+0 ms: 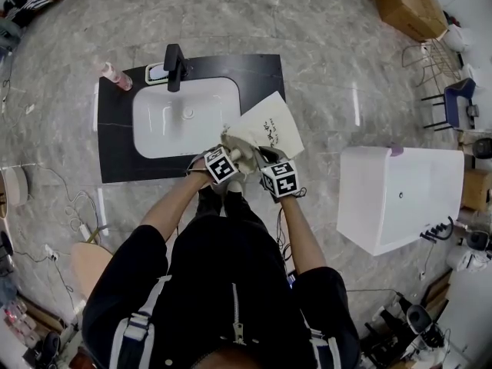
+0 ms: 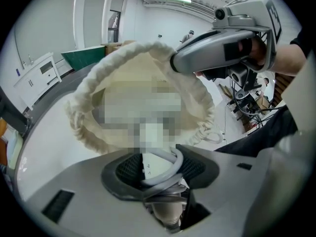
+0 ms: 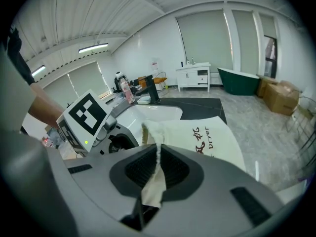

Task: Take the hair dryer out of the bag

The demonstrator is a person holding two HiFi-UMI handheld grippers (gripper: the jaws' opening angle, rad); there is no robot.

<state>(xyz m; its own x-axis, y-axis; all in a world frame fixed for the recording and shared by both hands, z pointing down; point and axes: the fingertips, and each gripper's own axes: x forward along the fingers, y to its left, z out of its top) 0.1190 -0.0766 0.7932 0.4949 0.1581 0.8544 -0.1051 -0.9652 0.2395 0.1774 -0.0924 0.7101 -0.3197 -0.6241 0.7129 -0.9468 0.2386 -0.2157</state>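
Grips a grey cable loop (image 2: 178,161) in the part-closed left gripper (image 2: 160,177), just short of the open bag (image 2: 133,78) ahead, hair dryer (image 2: 153,133) inside, mostly blurred. Pinches the bag's rim in the nearly closed right gripper (image 3: 155,169), dark worktop (image 3: 197,102) and sink (image 3: 148,113) beyond.

Dryer not out of the bag yet

The bag (image 1: 270,125) is a cream cloth drawstring pouch with dark lettering. It lies on the near right corner of the dark counter (image 1: 257,71), just right of the white basin (image 1: 165,125). Its closed end points far right, its gathered mouth is on the near side, pulled wide open, and the right gripper (image 3: 158,154) pinches the rim. The hair dryer (image 2: 149,161) is white, its handle and looped pale grey cord (image 2: 179,161) at the mouth, clamped in the left gripper (image 2: 160,157). The rest's blurred.
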